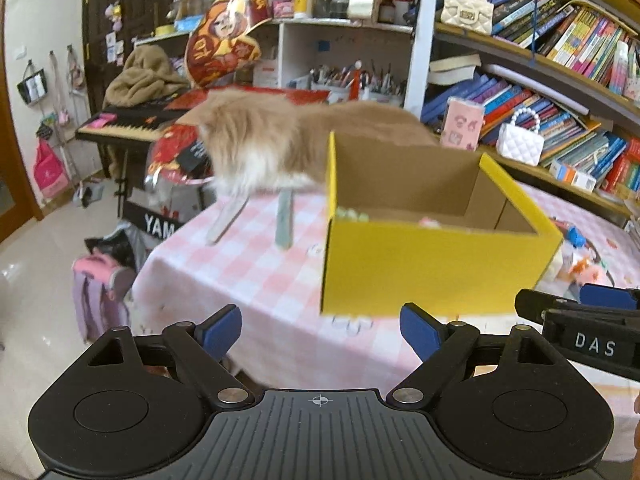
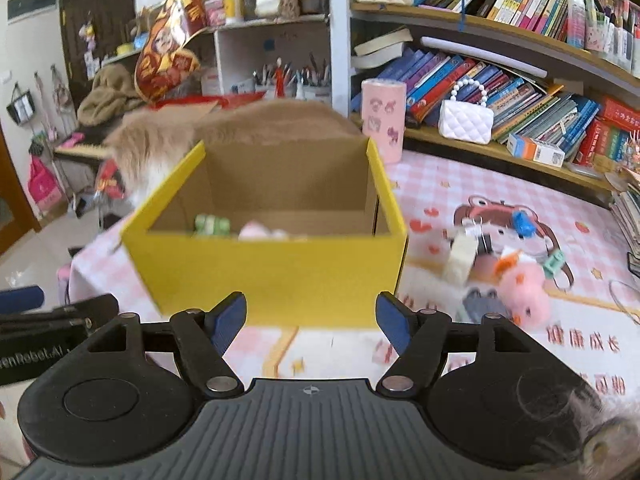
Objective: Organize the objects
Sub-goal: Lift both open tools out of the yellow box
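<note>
An open yellow cardboard box [image 1: 432, 264] [image 2: 272, 272] stands on the pink checked tablecloth [image 1: 248, 264]. A green toy [image 2: 212, 224] and a pink toy [image 2: 260, 232] lie on its floor. To the right of the box is a loose pile: a pink plush [image 2: 524, 292], a cream block [image 2: 460, 258], a blue clip [image 2: 524, 222], a teal clip [image 2: 554, 262]. My left gripper [image 1: 320, 328] is open and empty in front of the box's near left corner. My right gripper [image 2: 312, 316] is open and empty, just before the box's front wall.
A fluffy orange cat [image 1: 260, 140] [image 2: 160, 140] stands on the table right behind the box. Two flat sticks [image 1: 284, 216] lie left of the box. Bookshelves [image 2: 520, 92], a pink tube [image 2: 382, 120] and a white purse [image 2: 466, 120] line the back. The table edge drops off at left.
</note>
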{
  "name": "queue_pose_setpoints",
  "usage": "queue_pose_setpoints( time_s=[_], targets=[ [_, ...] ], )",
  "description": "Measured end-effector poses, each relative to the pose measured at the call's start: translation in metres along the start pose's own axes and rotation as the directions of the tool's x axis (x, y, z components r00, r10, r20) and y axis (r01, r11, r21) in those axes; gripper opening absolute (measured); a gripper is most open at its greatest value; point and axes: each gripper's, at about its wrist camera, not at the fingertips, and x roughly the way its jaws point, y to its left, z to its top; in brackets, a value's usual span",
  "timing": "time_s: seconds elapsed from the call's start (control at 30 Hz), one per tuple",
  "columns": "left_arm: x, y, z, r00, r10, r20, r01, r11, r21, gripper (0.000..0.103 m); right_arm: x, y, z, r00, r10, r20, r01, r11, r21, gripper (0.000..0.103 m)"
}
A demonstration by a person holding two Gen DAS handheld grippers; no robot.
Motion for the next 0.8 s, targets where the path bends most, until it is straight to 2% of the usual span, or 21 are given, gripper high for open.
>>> queue_pose_setpoints(
  time_s=[0.17, 0.37, 0.8],
  targets=[
    [-0.011, 0.006, -0.018, 0.999, 0.014, -0.029, -0.014, 1.0, 0.002, 0.094, -0.016, 0.013, -0.024, 1.0, -0.004, -0.014, 0.004, 1.0, -0.029, 0.074],
    [-0.019, 0.005, -0.034, 0.999, 0.002, -0.051, -0.002, 1.0, 0.013, 0.094, -0.03, 0.019, -0.047, 0.999, -0.03, -0.028, 0.029, 0.998, -0.053, 0.075],
    [-0.023, -0.017, -0.057, 0.992, -0.055, -0.118, 0.065, 0.995, 0.082, 0.095, -0.053, -0.001, -0.08, 0.992, -0.097, -0.078, 0.099, 0.995, 0.024, 0.081]
  ],
)
